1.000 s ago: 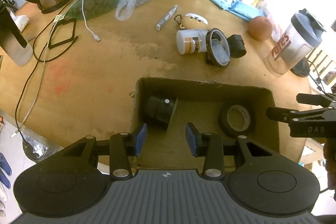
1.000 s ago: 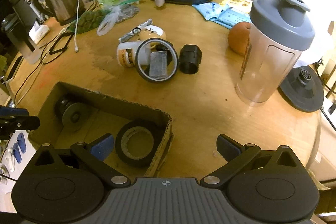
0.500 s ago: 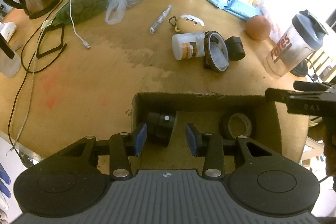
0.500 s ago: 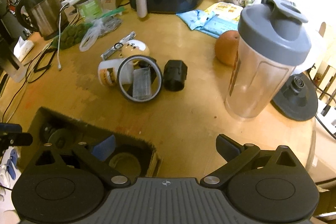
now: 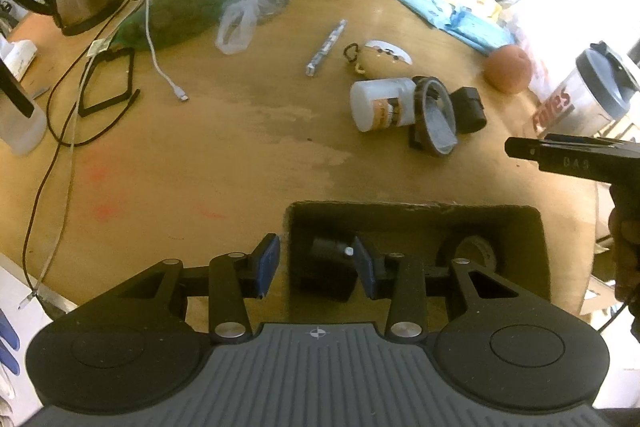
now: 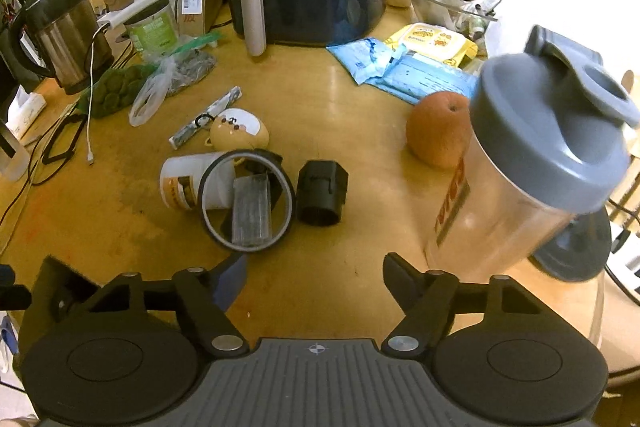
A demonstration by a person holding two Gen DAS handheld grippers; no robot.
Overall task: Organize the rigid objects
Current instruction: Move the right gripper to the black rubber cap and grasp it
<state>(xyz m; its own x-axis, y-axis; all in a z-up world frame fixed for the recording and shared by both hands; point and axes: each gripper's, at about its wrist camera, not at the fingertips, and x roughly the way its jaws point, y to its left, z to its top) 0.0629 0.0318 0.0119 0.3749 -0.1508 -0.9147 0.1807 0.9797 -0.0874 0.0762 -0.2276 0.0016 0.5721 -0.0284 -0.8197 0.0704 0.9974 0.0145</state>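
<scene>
**Two grippers, nothing held**

Both are empty right now. The left gripper (image 5: 316, 263) hangs over the near-left corner of the cardboard box (image 5: 412, 207), jaws partly open with a gap between the pads. The right gripper (image 6: 314, 277) has just been closing its jaws, but they're apart over bare wooden surface (image 6: 352, 115). Inside the box: a black cylinder part (image 5: 326, 259) and a tape roll (image 5: 476, 251). Further out sit a white bottle (image 6: 178, 183), a big tape ring (image 6: 246, 201), a black connector (image 6: 322, 193) and a shaker bottle (image 6: 520, 179).
</scene>
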